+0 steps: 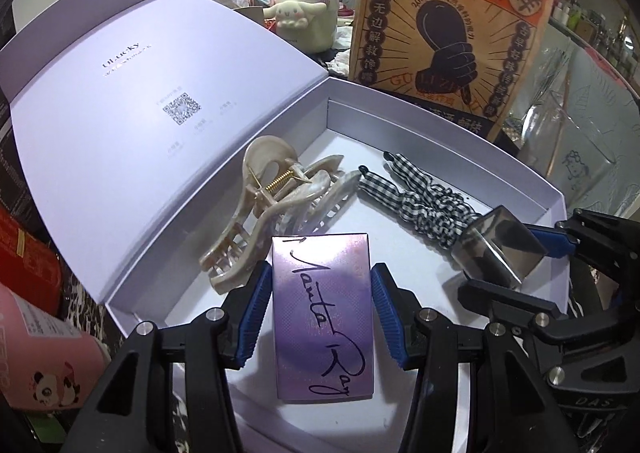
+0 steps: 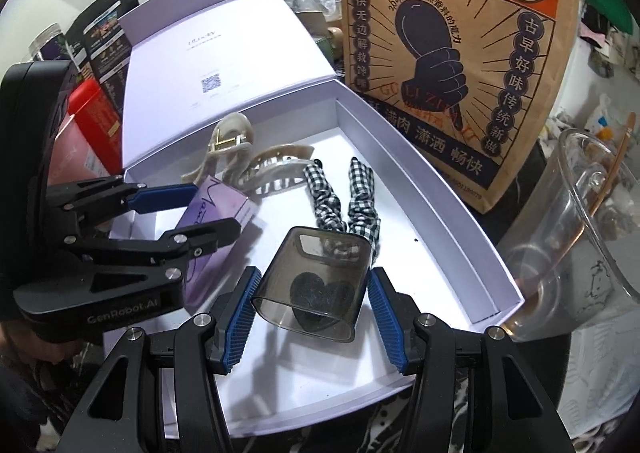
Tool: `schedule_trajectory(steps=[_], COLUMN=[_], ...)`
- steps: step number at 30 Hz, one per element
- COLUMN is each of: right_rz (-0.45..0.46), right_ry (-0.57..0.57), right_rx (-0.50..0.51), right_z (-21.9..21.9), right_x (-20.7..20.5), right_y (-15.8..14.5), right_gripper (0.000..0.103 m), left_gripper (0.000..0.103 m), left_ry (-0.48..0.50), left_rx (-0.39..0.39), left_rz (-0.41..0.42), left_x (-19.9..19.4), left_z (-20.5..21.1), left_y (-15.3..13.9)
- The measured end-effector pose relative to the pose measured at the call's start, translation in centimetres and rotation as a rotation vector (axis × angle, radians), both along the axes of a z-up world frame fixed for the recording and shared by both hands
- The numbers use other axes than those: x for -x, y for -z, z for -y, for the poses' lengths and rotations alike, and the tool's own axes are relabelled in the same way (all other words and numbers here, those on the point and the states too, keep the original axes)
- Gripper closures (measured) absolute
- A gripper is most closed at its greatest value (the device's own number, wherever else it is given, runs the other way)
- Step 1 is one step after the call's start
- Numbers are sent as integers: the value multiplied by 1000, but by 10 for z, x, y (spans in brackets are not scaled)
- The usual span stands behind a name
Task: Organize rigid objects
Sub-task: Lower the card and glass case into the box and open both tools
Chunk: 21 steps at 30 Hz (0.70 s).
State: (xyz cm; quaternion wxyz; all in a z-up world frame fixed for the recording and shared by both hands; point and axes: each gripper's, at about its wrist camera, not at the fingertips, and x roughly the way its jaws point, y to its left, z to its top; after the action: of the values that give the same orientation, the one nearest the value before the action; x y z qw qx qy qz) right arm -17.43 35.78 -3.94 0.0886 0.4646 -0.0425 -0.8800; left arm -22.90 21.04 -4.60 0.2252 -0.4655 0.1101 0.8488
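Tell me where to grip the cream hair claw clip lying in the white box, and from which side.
Judging by its pose, take the cream hair claw clip across its two curved handles near the gold spring, coming from above. It lies on its side in the white box, the handles sticking up clear of the floor. The teeth end lies against the purple box, so avoid that side.

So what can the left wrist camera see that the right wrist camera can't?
Only the left wrist view shows the cream bottle with a cartoon dog and the pink panda can.

Only the right wrist view shows the clear plastic jug whole, the red box and the dark snack pouches.

Both show the open white box, the cream hair claw, the checked scrunchie, the brown paper bag, the purple box in the left gripper and the smoky clear case in the right gripper.
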Motion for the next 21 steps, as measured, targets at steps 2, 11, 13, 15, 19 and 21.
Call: schedule_trajectory(steps=[2,11,13,15,19,21], right_rz=[1,-7,-6,-4,-3,-11], right_ry=[-3,29,29,28,48,56], right_rx=[0,-27,-31,-37,-27,-20], right_z=[1,-1,-1,0,-1,-2], right_x=[1,7,7,7,7,6], right_y=[1,4,4,4,4,2], right_gripper=[48,48,48,48,42,38], left_gripper=[53,53,53,53,53,53], left_ry=[-2,17,17,15,17,18], left_rx=[2,13,8,2,-2,-3], left_rz=[5,4,4,6,-3,-13], left_x=[4,13,13,13,8,5], left_z=[0,-6,-5,-4,-2,0], left_y=[1,4,4,3,1,-1])
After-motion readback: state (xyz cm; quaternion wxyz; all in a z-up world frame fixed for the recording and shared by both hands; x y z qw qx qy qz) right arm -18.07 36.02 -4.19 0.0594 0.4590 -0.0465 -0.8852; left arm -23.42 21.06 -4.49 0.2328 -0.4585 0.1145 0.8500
